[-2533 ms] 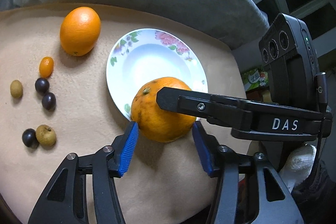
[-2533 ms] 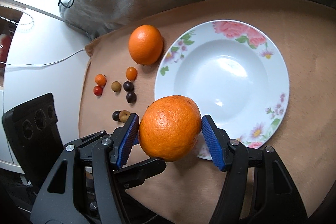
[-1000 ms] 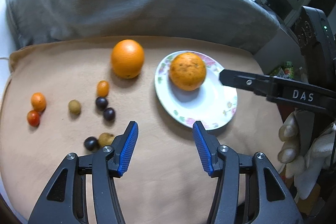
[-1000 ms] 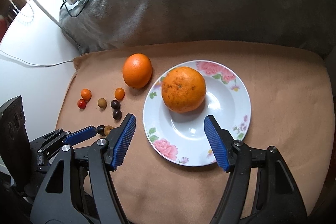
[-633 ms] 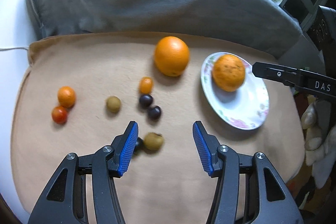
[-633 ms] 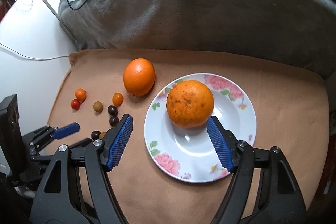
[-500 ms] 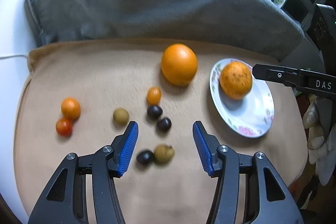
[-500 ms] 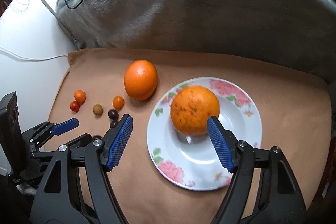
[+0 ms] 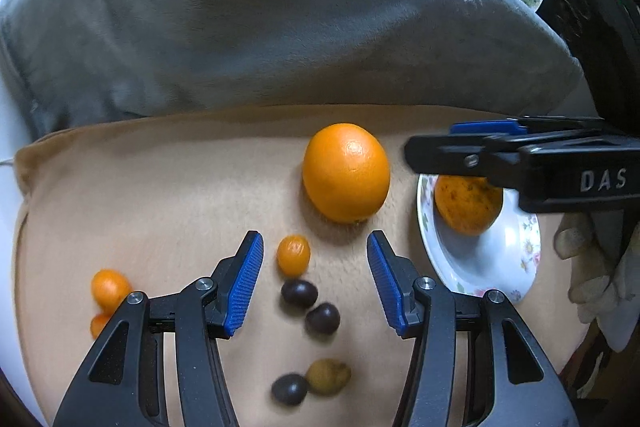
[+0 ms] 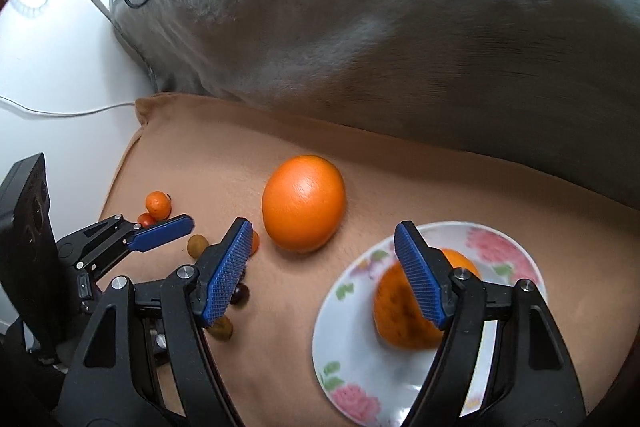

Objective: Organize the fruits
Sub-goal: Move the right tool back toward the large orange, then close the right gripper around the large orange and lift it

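Moved since earlier: both grippers now sit lower and further toward the loose fruit than a moment ago, and the speckled orange that the right one carried now lies on the plate.
Left gripper [image 9: 315,283]: jaws wide, holding nothing, hovering over the small fruits on the tan cushion [image 9: 160,195].
Right gripper [image 10: 324,275]: jaws wide, empty, its opening framing the smooth orange, with the right finger over the plate.
Plate [image 9: 510,259]: floral rim, resting on the right part of the cushion; it holds one fruit only.
Speckled orange [image 9: 466,205]: on the plate, toward its far side; partly hidden by the right gripper in both views.
Smooth orange [image 9: 346,173]: on the cushion just beside the plate's left edge, not on it.
Kumquat [image 9: 293,255]: between the left gripper's pads in that view, near the smooth orange.
Dark berries [image 9: 299,293]: two lie close together below the kumquat; a third sits blurred next to a yellowish fruit [image 9: 328,375] nearer the camera.
Far-left fruits: a small orange one [image 9: 109,286] and a redder one [image 9: 98,325] partly behind the left finger.
Done so far: one fruit plated.
Left to do: by my reading, the smooth orange and all the small fruits are not yet gathered; the task looks early.
Likely next pick: the smooth orange for the right gripper, the kumquat for the left.
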Tool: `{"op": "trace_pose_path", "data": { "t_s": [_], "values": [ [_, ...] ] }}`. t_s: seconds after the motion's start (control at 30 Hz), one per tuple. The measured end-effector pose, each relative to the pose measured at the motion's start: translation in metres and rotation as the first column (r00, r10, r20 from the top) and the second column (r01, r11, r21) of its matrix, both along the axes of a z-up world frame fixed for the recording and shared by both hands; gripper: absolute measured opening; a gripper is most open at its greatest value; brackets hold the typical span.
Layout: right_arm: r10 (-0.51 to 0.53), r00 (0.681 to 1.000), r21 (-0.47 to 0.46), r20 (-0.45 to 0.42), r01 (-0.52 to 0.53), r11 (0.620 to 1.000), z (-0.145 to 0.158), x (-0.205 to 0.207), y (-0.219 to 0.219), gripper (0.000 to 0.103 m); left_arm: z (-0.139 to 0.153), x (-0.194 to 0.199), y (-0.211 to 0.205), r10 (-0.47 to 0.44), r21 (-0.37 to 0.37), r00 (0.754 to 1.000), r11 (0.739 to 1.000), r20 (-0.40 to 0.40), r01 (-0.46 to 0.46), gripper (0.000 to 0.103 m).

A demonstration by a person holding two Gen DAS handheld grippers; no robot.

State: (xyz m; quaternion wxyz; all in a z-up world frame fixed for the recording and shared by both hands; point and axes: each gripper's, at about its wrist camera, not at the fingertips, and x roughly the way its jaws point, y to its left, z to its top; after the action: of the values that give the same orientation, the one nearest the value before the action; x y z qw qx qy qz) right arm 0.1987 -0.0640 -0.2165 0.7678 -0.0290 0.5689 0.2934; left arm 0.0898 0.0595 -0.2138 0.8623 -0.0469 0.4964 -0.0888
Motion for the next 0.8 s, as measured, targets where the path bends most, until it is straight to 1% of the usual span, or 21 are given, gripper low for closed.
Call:
{"op": "trace_pose_path", "data": {
  "t_s": [0.17, 0.33, 0.63, 0.8],
  "values": [
    [0.002, 0.999, 0.006, -0.044, -0.001, 1.0, -0.016, 0.013, 0.009, 0.076, -0.01, 0.013, -0.003, -0.012, -0.02, 1.0, 1.0, -0.013, 0.012, 0.053],
    [0.004, 0.996, 0.034, -0.09, -0.001, 0.999, -0.026, 0.024, 0.013, 0.076, -0.016, 0.02, -0.007, -0.018, -0.04, 1.0, 0.999, -0.015, 0.018, 0.053],
    [0.017, 0.991, 0.033, -0.132, -0.012, 0.999, -0.042, 0.035, 0.019, 0.076, -0.023, 0.031, -0.013, -0.034, -0.082, 0.999, 0.996, -0.026, 0.032, 0.054],
    [0.019, 0.988, 0.04, -0.152, -0.013, 0.999, -0.047, 0.038, 0.02, 0.071, -0.027, 0.036, -0.015, -0.042, -0.116, 0.999, 0.993, -0.034, 0.038, 0.054]
  ]
}}
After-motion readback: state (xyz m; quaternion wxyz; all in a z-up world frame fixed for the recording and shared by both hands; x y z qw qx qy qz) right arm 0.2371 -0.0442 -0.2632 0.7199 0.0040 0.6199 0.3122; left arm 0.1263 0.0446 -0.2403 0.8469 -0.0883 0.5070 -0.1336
